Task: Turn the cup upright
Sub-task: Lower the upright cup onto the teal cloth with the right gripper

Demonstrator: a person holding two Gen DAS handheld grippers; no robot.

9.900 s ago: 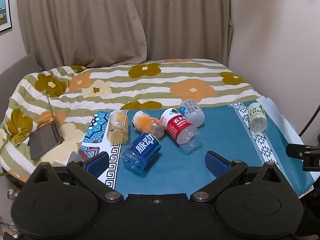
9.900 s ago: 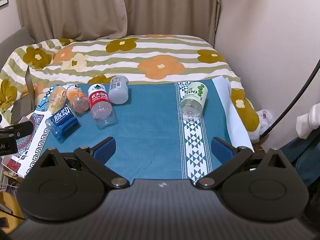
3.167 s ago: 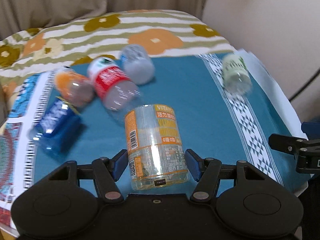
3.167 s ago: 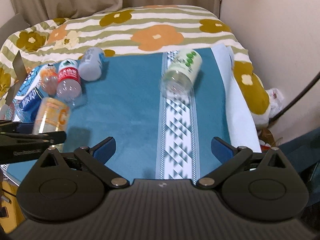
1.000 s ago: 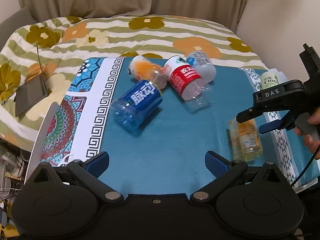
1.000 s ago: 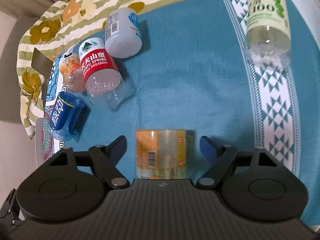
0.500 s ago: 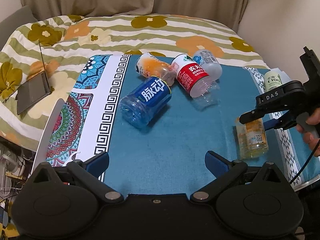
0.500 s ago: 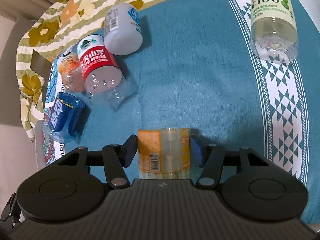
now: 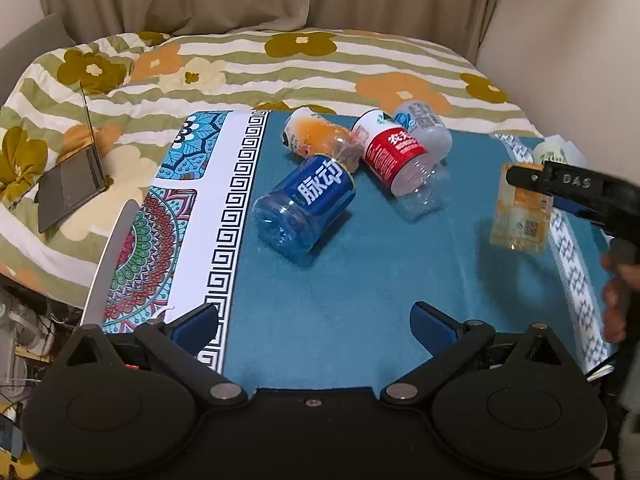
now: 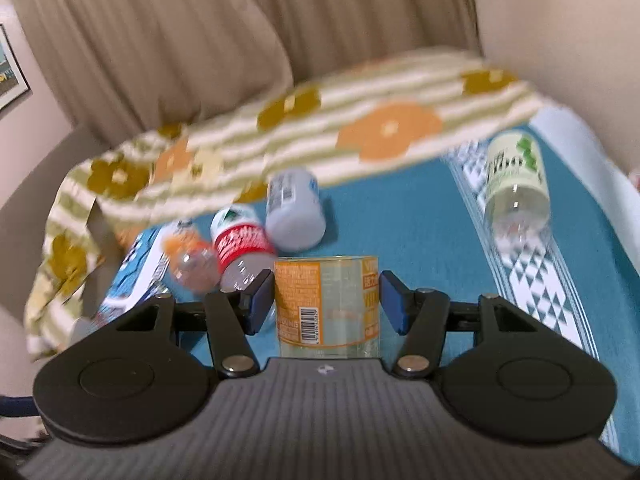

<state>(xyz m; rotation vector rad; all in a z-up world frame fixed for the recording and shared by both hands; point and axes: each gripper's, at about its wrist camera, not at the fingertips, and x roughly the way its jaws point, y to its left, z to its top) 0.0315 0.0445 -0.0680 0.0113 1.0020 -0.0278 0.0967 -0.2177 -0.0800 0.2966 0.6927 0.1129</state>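
**Orange cup off the cloth in the right tongs, turning toward upright**

At the far left, a laptop lies on the flowered quilt, beside the patterned edge of the blue cloth. The left gripper hangs over the near edge of that cloth with its jaws spread wide and nothing between them; it takes no part in the work.

Toward the middle lie four cut bottles on their sides, untouched over the last second: the blue cup, the orange-fruit cup behind it, the red-label cup and the pale grey cup.

To the right, the change. Half a second ago the right gripper had closed on the orange-label cup while it rested on the cloth; now the cup is clear of the cloth, a shadow showing below it in the left wrist view. The blue pads are narrowed onto its sides. The right wrist view has swung from looking down to looking level, blurred with motion, so the flip appears under way. Setting the cup down on its base remains.

At the far right the green-label cup lies on its side
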